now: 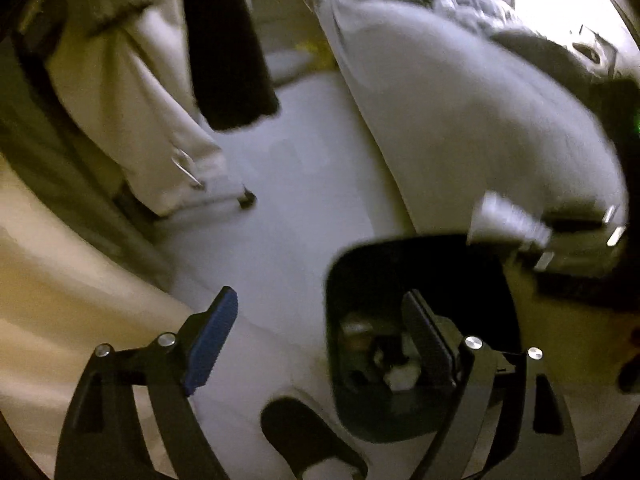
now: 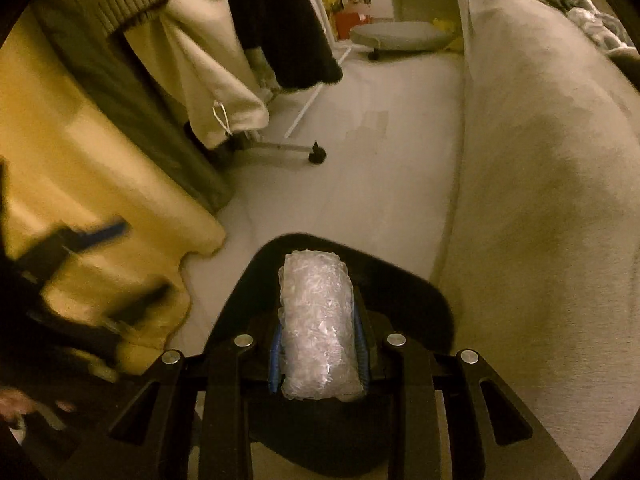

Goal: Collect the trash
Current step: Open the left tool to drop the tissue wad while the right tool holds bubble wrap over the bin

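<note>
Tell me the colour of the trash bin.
Black trash bin; it shows best in the left wrist view.

The bundle [image 2: 318, 326] in the right tongs [image 2: 318, 354] is clear bubble wrap, crinkled and glossy. The tongs are matt black plastic with shiny metal rivets and ribbed blue rubber-like pads [image 2: 274, 364]; the left tongs [image 1: 320, 344] look the same, with a blue pad [image 1: 210, 342]. The bin [image 1: 420, 280] is smooth black plastic, slightly glossy. The floor [image 2: 360, 184] is pale, smooth and matt. The bed cover [image 2: 540, 200] is soft, matt cloth. A hanging sweater [image 2: 132, 0] has a ribbed knit cuff. The blanket [image 2: 100, 168] looks like fuzzy yellow fleece.
</note>
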`<move>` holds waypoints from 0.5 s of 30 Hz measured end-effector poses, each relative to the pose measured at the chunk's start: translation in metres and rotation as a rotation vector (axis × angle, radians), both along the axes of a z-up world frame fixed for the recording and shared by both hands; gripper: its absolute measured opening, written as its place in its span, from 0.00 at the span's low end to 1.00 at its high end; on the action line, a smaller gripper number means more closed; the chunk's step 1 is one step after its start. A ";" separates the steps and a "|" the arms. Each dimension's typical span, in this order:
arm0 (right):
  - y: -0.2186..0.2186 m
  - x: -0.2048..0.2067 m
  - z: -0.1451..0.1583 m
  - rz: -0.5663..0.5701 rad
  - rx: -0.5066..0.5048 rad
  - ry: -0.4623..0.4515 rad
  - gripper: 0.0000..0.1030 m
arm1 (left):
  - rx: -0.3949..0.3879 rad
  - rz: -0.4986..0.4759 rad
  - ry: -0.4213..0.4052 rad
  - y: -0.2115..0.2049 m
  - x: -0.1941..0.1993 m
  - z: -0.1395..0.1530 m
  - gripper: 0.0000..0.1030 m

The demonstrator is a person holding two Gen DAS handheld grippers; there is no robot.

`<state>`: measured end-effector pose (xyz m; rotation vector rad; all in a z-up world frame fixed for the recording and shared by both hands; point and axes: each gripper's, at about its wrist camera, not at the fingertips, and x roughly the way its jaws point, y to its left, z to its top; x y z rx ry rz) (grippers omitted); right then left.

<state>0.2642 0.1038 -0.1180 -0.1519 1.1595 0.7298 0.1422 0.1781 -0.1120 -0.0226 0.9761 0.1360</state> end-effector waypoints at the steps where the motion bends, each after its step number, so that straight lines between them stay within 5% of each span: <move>1: 0.004 -0.001 -0.007 0.005 -0.018 0.004 0.28 | -0.010 0.010 -0.019 0.004 -0.001 0.007 0.85; 15: 0.029 -0.008 -0.068 0.025 -0.123 0.093 0.29 | -0.054 -0.013 -0.155 0.017 -0.014 0.074 0.94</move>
